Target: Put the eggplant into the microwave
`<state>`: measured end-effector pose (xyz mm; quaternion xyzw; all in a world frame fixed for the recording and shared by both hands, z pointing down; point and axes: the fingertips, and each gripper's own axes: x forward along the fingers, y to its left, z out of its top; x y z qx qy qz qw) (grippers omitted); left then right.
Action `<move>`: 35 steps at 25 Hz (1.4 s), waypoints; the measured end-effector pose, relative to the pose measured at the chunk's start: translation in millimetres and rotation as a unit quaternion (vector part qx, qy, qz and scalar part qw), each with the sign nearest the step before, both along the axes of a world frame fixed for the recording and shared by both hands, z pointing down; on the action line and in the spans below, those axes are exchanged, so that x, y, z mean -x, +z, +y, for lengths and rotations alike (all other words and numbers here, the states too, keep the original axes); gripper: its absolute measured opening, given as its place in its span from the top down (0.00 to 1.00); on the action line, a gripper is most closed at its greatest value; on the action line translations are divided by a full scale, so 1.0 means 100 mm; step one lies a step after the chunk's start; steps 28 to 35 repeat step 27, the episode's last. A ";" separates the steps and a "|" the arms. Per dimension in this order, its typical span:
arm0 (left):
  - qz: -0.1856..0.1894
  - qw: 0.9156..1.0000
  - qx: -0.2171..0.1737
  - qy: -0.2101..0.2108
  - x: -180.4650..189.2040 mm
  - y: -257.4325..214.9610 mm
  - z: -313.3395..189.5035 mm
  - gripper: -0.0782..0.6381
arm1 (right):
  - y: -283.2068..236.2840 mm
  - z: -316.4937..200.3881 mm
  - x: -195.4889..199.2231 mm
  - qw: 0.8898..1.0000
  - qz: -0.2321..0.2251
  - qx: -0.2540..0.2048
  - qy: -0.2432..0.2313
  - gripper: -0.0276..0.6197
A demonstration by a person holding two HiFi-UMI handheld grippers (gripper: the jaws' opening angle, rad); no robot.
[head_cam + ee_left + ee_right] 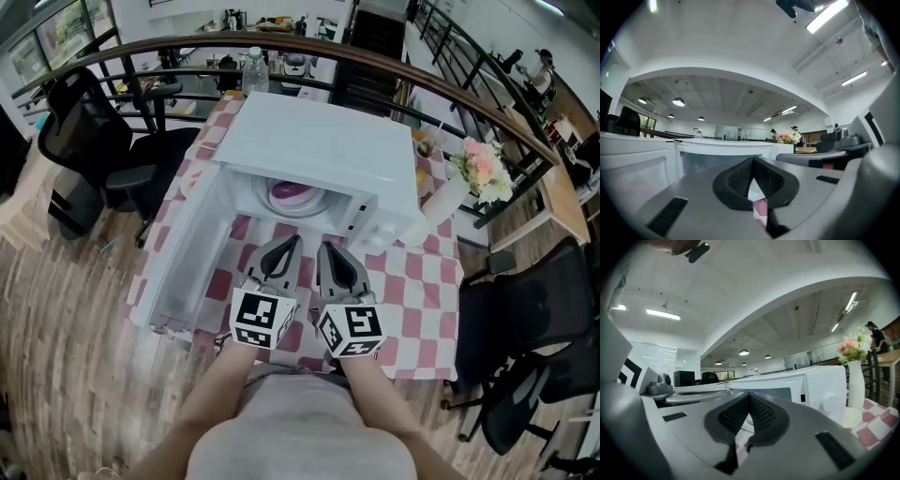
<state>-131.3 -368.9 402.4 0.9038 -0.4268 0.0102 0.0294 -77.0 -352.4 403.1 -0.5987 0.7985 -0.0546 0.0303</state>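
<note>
Nearest, the left gripper (294, 241) and right gripper (324, 247) are hovering side by side, just apart, over the near edge of the counter (424, 302), both pointing level at the microwave (319, 141). The left fingers (736, 180) are pressing tip to tip with nothing between them, and the right fingers (761, 416) are doing the same, so both are fully closed and empty. A narrow strip of checked cloth is lying bare between the fingertips and the microwave's mouth. To the left, the door (183, 253) is standing wide open, its long edge running back toward the person just beside the left gripper and closing off that side. The right side is staying freer, with open cloth out to the counter's edge. Inside the open mouth, the eggplant (289, 191) is resting on the round plate, past the front lip. A vase of flowers (450, 192) is standing near the microwave's front right corner. Farther off, a bottle (255, 70) is standing behind the microwave, with a curved railing (187, 47) beyond it.
</note>
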 end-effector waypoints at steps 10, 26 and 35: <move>-0.001 1.000 -0.003 0.006 0.00 -0.02 0.04 0.89 | 0.02 0.03 -0.03 1.000 0.010 0.004 0.009 0.92; 0.002 1.000 0.005 0.018 0.03 -0.02 0.07 0.89 | -0.01 0.06 -0.01 1.000 0.009 0.000 0.016 0.92; 0.003 1.000 0.007 0.020 0.03 -0.01 0.07 0.89 | -0.01 0.06 -0.01 1.000 0.009 -0.001 0.017 0.92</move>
